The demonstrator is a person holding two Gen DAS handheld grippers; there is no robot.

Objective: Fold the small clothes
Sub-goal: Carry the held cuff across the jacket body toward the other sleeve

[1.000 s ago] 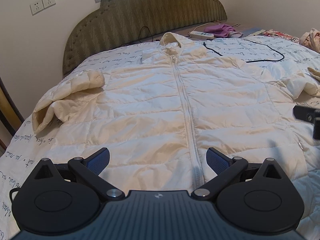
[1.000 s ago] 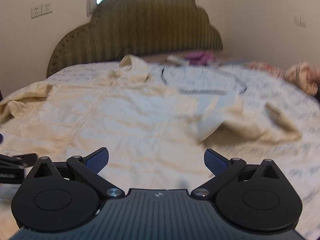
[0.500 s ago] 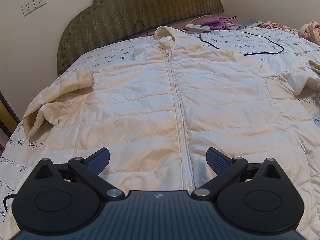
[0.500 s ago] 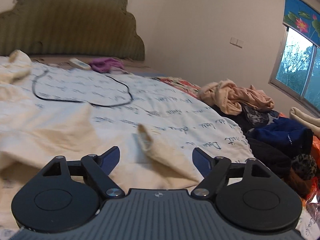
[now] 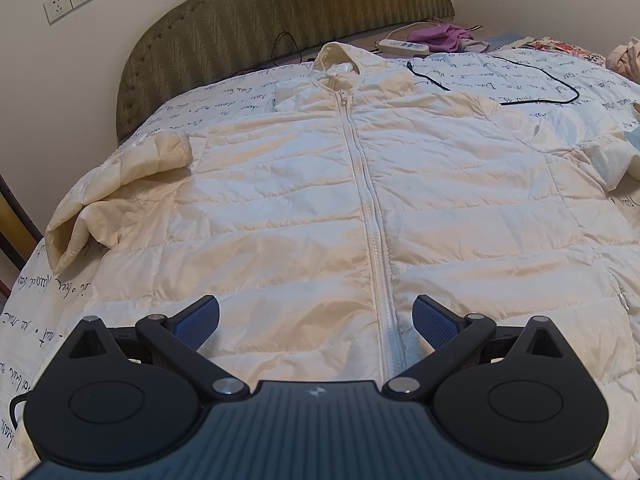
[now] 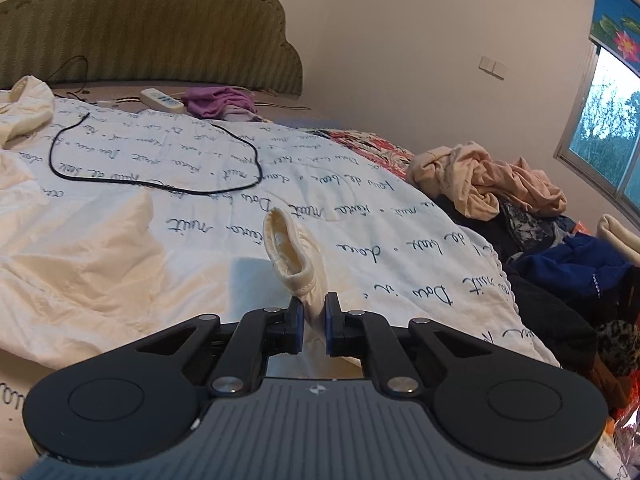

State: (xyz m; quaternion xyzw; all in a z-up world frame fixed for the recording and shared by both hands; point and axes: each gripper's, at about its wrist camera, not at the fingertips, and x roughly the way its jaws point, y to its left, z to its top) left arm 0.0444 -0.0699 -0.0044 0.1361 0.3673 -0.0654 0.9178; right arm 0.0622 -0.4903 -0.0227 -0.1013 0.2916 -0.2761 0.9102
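A cream quilted hooded jacket (image 5: 304,200) lies front up, zipped, spread on the bed. Its left sleeve (image 5: 120,192) is bent back on itself near the bed's left edge. My left gripper (image 5: 316,320) is open and empty, over the jacket's hem next to the zip. My right gripper (image 6: 313,322) is shut on the cuff end of the jacket's right sleeve (image 6: 292,256), which stands up between the pads. The jacket body shows at the left of the right wrist view (image 6: 80,248).
The bed has a white quilt with black script (image 6: 360,216) and a green padded headboard (image 5: 304,20). A black cable (image 6: 160,184) loops on the quilt. A power strip (image 5: 402,45) and purple cloth (image 5: 440,36) lie by the headboard. A clothes pile (image 6: 500,184) sits at the right.
My right gripper has swung right to the sleeve end and shut on its cuff. My left gripper stays open and has shifted slightly toward the zip.
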